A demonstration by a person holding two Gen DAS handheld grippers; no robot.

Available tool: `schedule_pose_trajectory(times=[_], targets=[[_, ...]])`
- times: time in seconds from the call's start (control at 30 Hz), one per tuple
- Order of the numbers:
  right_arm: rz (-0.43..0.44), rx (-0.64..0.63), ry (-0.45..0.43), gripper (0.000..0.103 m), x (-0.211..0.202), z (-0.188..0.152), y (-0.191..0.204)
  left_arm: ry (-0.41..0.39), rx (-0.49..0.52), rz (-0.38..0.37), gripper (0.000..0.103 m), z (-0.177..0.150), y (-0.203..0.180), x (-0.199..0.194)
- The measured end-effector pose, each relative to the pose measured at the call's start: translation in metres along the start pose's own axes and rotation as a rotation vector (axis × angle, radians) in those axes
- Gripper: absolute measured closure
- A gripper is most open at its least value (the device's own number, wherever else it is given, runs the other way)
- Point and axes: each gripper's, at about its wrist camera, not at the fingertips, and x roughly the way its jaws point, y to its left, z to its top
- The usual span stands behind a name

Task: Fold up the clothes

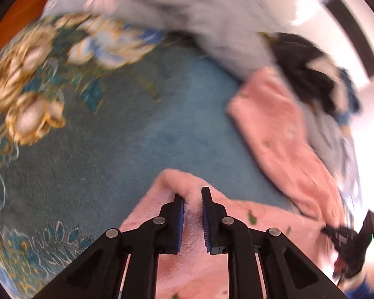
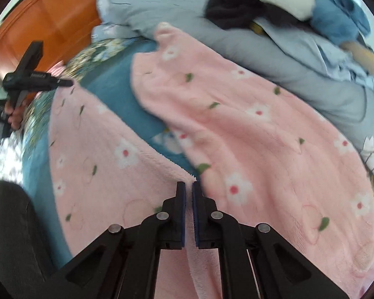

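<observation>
1. Step in hand, as I read it: the grab at the start of a fold. Both grippers have hold of the pink fleece pyjama trousers (image 2: 249, 134) spread on the bed.
2. Left gripper (image 1: 192, 196): fingers (image 1: 179, 214) nearly closed, pinching a ridge of pink fleece at a corner of the garment. Teal bedspread (image 1: 127, 129) just beyond that corner.
3. Right gripper (image 2: 189, 189): fingers almost touching, clamped on the pink edge where the two legs meet.
4. Where the trousers are: flat on the bedspread, legs splayed in a V towards the grey duvet (image 2: 299, 74) along the far edge of the bed. Teal shows between the legs.
5. Next move, my guess: lift both pinch points together and carry one leg over onto the other, edges lined up. Needs even tension between the two hands; fleece is thick, so a shallow pinch could slip.
6. Left view is motion-blurred, so detail there is poor.
7. Count:
   - pink trousers: 1, with 2 legs
   - grippers: 2
   - grey duvet: 1
   - pile of other clothes (image 2: 261, 2) on the duvet at the far side: black, white and blue pieces; exact number I can't tell
   - orange wooden headboard (image 2: 52, 25): 1
</observation>
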Motion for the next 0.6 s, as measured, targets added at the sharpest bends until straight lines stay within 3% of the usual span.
schedule_pose_trajectory(times=[0.07, 0.13, 0.23, 0.33, 0.4, 0.53, 0.6], targets=[[-0.021, 0.052, 0.026, 0.098, 0.012, 0.009, -0.008, 0.025, -0.094, -0.031, 0.083, 0.009, 0.01, 0.015], [-0.037, 0.062, 0.045, 0.098, 0.016, 0.01, -0.012, -0.003, -0.149, -0.042, 0.072, 0.01, 0.019, 0.014], [-0.056, 0.075, 0.056, 0.098, 0.025, 0.011, -0.02, -0.053, -0.153, -0.047, 0.058, -0.003, 0.034, -0.002], [-0.063, 0.115, 0.055, 0.098, 0.032, 0.012, -0.028, -0.083, -0.158, 0.006, 0.049, -0.034, 0.051, -0.023], [-0.065, 0.133, 0.046, 0.098, 0.035, 0.013, -0.03, -0.096, -0.173, 0.025, 0.047, -0.052, 0.064, -0.03], [-0.057, 0.118, 0.065, 0.098, 0.038, 0.016, -0.027, -0.085, -0.21, -0.058, 0.045, -0.084, 0.077, -0.023], [-0.074, 0.087, 0.075, 0.097, 0.033, 0.018, -0.022, -0.089, -0.192, -0.065, 0.045, -0.088, 0.075, -0.015]])
